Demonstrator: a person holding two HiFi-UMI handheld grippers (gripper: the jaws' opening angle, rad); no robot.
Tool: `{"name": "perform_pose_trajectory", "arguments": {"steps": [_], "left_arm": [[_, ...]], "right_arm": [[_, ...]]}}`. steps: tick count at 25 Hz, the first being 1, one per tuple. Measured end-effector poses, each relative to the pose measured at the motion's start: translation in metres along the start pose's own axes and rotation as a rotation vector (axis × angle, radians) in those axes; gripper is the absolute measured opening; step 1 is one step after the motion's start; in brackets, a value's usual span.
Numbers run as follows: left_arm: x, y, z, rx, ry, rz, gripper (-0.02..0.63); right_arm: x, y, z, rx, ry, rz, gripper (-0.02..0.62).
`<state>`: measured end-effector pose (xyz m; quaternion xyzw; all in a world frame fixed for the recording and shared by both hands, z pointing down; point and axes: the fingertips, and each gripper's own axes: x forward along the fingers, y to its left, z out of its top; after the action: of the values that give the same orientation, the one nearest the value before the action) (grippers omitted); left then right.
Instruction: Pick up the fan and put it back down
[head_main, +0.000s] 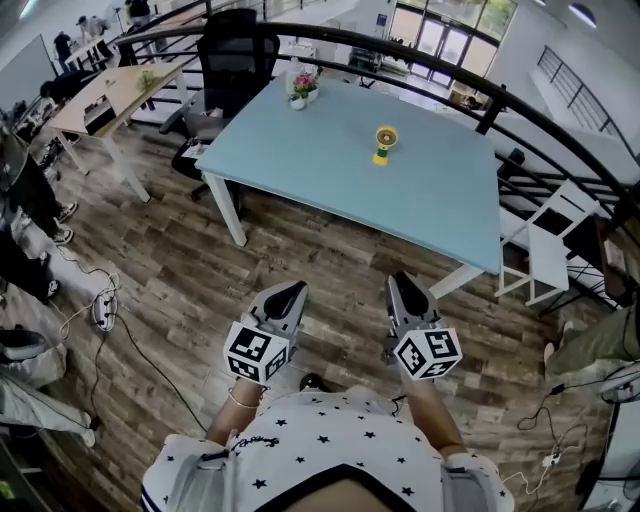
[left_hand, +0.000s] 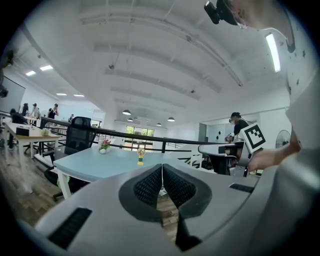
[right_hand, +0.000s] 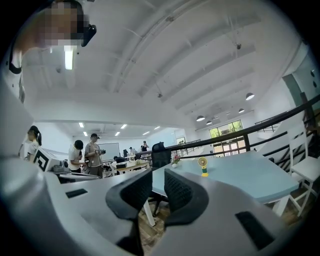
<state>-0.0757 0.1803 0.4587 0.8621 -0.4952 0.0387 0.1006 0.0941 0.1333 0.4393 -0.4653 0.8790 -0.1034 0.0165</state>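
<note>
A small yellow fan (head_main: 385, 143) on a green base stands upright on the light blue table (head_main: 300, 165), towards its far side. Both grippers hang over the wooden floor, well short of the table's near edge. My left gripper (head_main: 292, 290) points at the table with its pads touching and nothing between them. My right gripper (head_main: 401, 282) is beside it, its jaws a little apart and empty. The left gripper view shows the fan (left_hand: 141, 155) far off above the shut left gripper (left_hand: 161, 170). In the right gripper view the fan (right_hand: 203, 166) is to the right of the right gripper (right_hand: 158, 186).
A pot of pink flowers (head_main: 303, 88) sits at the table's far left corner. A black office chair (head_main: 228, 60) stands behind the table, a white chair (head_main: 553, 250) at its right. A curved black railing (head_main: 520, 105) runs behind. A power strip (head_main: 104, 308) and cables lie on the floor at left.
</note>
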Motion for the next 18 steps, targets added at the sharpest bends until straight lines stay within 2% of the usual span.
{"name": "perform_pose_trajectory", "arguments": {"steps": [8,12,18], "left_arm": [[0.014,0.025,-0.008,-0.025,0.026,0.046,0.029],[0.037,0.044,-0.003,-0.017,0.039,0.075,0.029],[0.070,0.091,0.014,-0.003,0.017,0.161,0.029]], "right_arm": [[0.042,-0.013,-0.004,-0.001,0.025,0.036,0.075],[0.081,-0.036,-0.003,0.003,0.032,0.055,0.077],[0.155,-0.062,0.003,-0.004,0.029,0.104,0.081]]}}
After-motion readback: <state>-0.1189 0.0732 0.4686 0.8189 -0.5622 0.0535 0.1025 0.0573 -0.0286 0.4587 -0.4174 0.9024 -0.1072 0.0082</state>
